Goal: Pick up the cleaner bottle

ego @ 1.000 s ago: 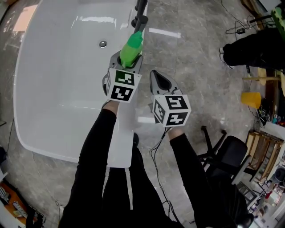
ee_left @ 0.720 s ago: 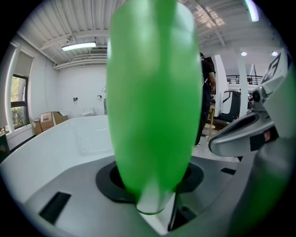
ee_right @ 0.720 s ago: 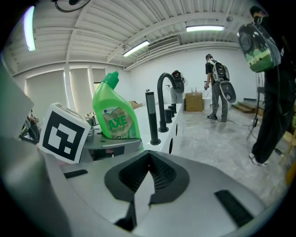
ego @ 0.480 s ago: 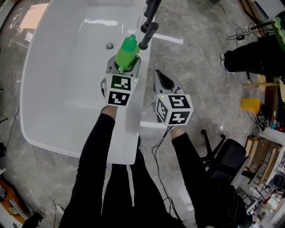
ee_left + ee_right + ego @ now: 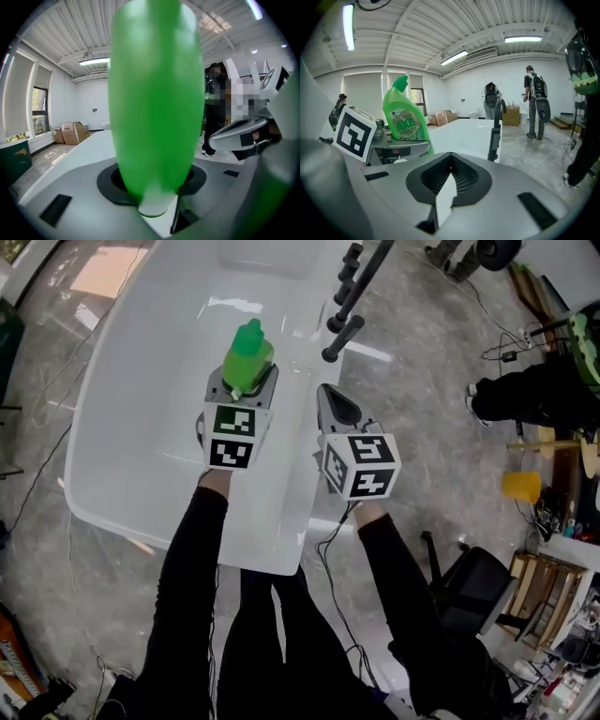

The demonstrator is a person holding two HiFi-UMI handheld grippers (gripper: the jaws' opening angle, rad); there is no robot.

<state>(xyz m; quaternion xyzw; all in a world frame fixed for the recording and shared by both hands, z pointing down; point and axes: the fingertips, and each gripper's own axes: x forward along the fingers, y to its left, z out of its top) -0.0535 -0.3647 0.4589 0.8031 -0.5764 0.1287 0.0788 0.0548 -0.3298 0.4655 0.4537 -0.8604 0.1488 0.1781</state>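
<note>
White glossy bathtub [image 5: 141, 427] on grey floor, head view: our left gripper [image 5: 242, 388] is clamped on the green plastic cleaner bottle [image 5: 246, 354], upright over the tub; right gripper [image 5: 330, 401] is just beside it. Left gripper view: bottle fills the jaws, contact pts hidden. Right gripper view: jaws together, nothing betw. them. Bottle prob. light, smooth, squashy, so we'd grip the body w/ moderate squeeze.

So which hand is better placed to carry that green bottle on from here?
Left. The left gripper is shut on the cleaner bottle, holding it upright over the white tub. The right gripper is beside it, jaws together on nothing, so it would probably have to open and reach across first.
</note>
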